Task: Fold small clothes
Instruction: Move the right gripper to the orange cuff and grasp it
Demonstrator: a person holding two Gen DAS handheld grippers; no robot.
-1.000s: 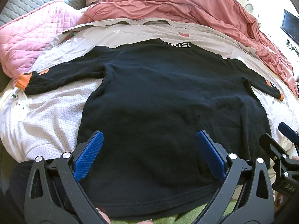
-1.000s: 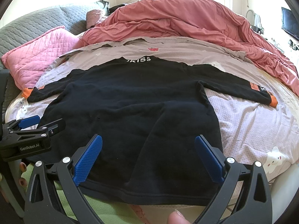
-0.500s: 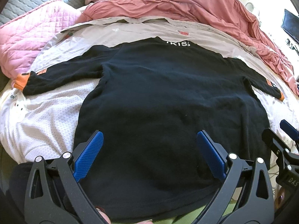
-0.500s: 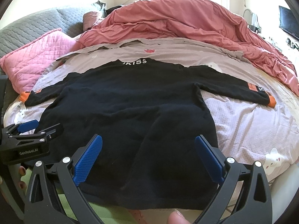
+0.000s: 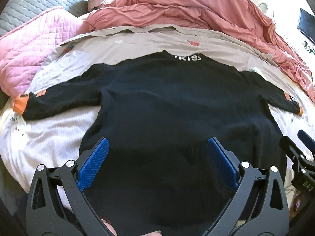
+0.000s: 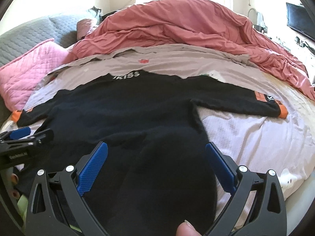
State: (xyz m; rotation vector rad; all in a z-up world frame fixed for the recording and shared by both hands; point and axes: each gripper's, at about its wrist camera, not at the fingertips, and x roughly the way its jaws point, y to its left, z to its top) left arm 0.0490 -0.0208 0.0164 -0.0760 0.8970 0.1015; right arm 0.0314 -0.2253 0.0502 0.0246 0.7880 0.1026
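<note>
Both grippers, left gripper point(image 5: 157, 157) and right gripper point(image 6: 156, 158), jaws spread wide and empty, have crept forward over the black sweater's point(image 5: 177, 108) hem, apparently smoothed flat on the bed sheet point(image 6: 256, 137) for folding.

I see a rumpled red duvet point(image 6: 196, 25) heaped across the bed's far side, from 11 to 2 o'clock. A pink quilted pillow point(image 6: 29, 72) lies at 10 o'clock, against a grey quilted headboard point(image 6: 25, 37), and a dark screen point(image 6: 299, 21) sits at 2 o'clock.
</note>
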